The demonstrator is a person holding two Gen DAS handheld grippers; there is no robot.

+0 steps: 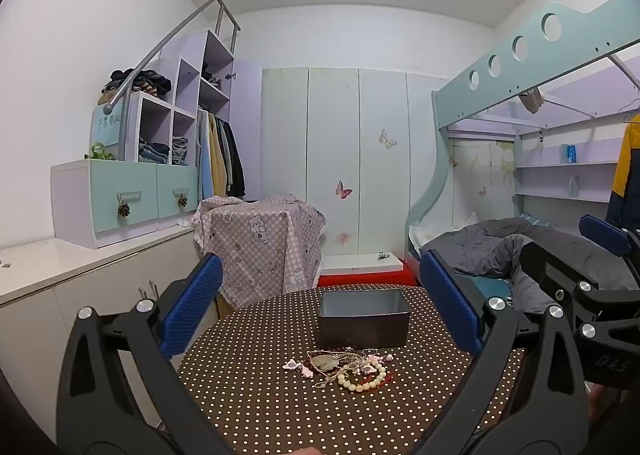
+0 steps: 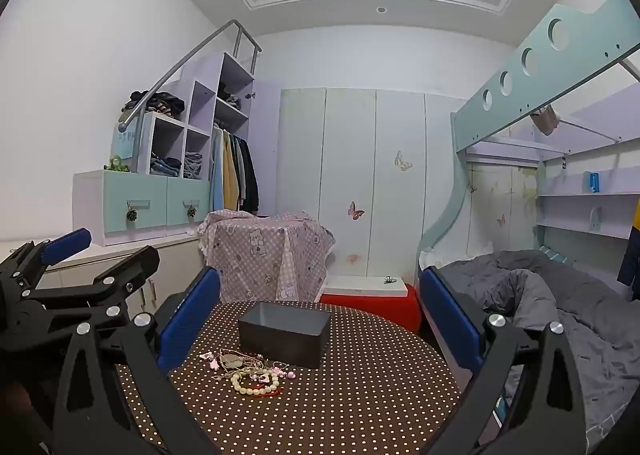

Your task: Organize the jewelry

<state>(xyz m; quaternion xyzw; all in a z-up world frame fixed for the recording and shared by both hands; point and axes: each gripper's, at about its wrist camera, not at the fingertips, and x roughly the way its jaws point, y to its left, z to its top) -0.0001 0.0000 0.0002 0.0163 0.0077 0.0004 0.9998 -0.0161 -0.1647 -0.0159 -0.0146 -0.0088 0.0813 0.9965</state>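
I have both tools held level over the near edge of the round table [image 1: 248, 407], the one with the brown cloth and pale dots. My left gripper [image 1: 320, 307] has its blue pads spread as wide as they go, nothing between them. My right gripper [image 2: 320, 315] is the same: fully released and empty. In the left wrist view the right tool shows at the right edge, so the two sit side by side, well short of the work.

Past the fingertips, roughly mid-table, lies the jewelry pile [image 1: 344, 367]: a tangle I can only partly sort by eye. A pale beaded bracelet [image 1: 362, 377] sits at its near right, with a red cord touching it. To the left are small pink and white charms [image 1: 298, 367], and thin chains or strings loop around a flat greenish disc. Which strands are joined to which I cannot tell.

Just behind the pile, nearly touching it, stands the dark open box [image 1: 364, 325], empty as far as I can see into it.

I judge that nothing has been put away yet; this is the approach before the first pick. The bead bracelet looks the easiest start, being bulky and at the pile's near edge. The next move calls for tipping one gripper down toward it, closing on the beads alone, and lifting slowly so that snagged strings do not drag the rest along.

Beyond the table are a cloth-covered stand [image 1: 260, 243], wardrobe doors, and a bunk bed [image 1: 520, 247] at right.
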